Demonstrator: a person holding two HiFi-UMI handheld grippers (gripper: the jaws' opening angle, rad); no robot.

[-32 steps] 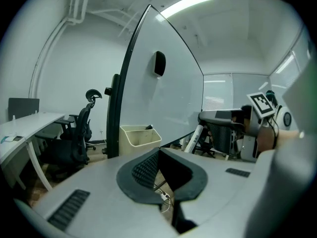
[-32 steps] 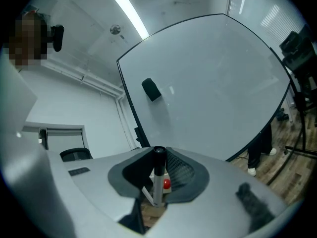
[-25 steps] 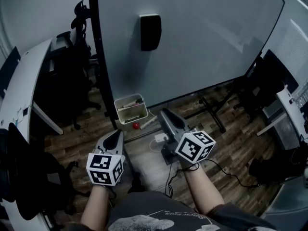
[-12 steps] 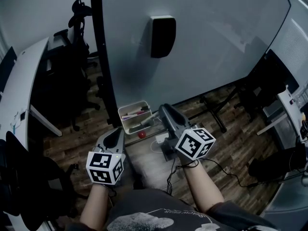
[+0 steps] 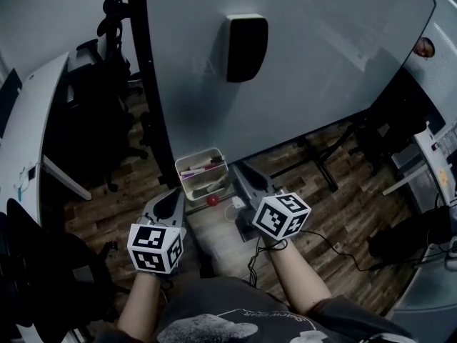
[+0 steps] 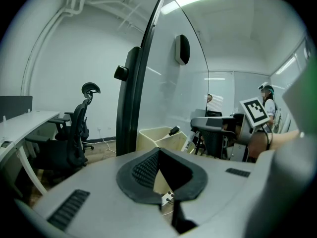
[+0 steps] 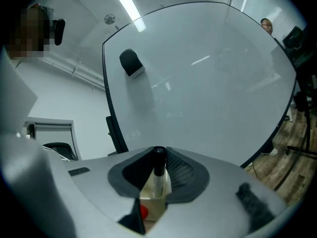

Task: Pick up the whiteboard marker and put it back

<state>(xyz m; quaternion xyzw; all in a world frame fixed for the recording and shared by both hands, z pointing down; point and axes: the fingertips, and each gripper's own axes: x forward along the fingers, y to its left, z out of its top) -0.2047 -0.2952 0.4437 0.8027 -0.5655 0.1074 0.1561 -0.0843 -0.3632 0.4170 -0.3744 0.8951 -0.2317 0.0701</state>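
Right gripper view shows my right claw (image 7: 159, 152) clamped on the whiteboard marker (image 7: 158, 175), aimed over the cream bin (image 7: 152, 206) so it can drop in; my left claw (image 6: 158, 152) is closed, empty.

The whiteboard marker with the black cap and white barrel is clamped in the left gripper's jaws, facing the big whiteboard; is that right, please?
Not quite: the right gripper view shows the black-capped, white-barrelled whiteboard marker clamped in the right gripper, not the left. It does face the big pale whiteboard.
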